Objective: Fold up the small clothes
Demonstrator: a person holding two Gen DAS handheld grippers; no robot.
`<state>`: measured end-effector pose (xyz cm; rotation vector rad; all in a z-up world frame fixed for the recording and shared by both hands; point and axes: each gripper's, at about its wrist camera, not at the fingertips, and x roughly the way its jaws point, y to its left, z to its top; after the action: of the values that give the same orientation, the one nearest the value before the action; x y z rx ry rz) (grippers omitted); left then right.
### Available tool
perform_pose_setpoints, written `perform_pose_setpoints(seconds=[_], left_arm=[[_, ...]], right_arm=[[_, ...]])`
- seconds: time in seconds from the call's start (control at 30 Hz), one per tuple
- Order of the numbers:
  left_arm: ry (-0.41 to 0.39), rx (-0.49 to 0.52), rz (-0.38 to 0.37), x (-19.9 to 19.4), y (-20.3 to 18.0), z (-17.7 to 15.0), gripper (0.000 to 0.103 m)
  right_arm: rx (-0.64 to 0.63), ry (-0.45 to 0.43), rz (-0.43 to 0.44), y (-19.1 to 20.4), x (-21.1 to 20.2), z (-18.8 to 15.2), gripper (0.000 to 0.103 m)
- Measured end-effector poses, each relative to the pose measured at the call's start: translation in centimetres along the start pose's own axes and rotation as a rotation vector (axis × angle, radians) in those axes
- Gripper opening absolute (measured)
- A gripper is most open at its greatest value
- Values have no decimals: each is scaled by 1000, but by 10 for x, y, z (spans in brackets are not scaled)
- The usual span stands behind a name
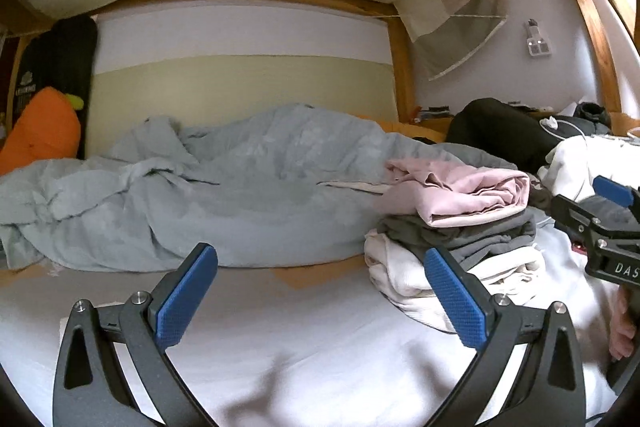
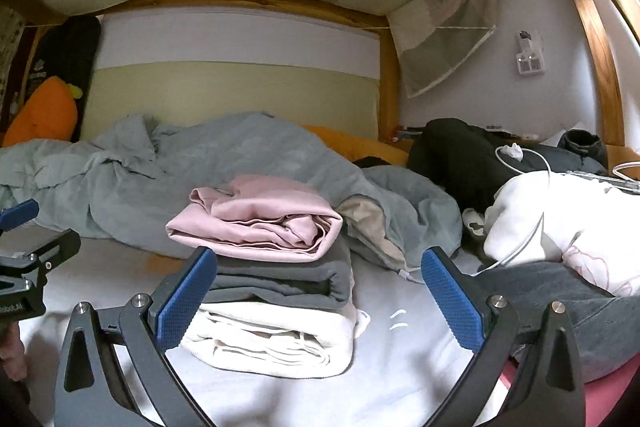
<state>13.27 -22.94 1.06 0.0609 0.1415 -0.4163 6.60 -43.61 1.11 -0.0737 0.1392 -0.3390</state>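
A stack of folded clothes rests on the white sheet: a pink piece on top, a dark grey one under it, a cream one at the bottom. In the left wrist view the same stack shows at the right, pink garment uppermost. My right gripper stands open just in front of the stack, nothing between its blue pads. My left gripper is open too, over bare sheet left of the stack. The right gripper's body appears at the left view's right edge.
A rumpled grey-blue duvet lies across the back of the bed. An orange plush sits far left. White bedding with a cable, a grey garment and dark clothes crowd the right. A wooden bunk frame rises behind.
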Motion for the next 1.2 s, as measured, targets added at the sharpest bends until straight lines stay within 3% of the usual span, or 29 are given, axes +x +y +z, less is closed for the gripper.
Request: perform_pose_setpoints(seconds=[0.43, 1.2], left_arm=[[-27, 53, 10, -2, -10, 1, 103], [-9, 7, 16, 4, -4, 0, 103]], right_arm=[[25, 18, -2, -2, 1, -1, 102], [80, 14, -16, -12, -5, -3, 102]])
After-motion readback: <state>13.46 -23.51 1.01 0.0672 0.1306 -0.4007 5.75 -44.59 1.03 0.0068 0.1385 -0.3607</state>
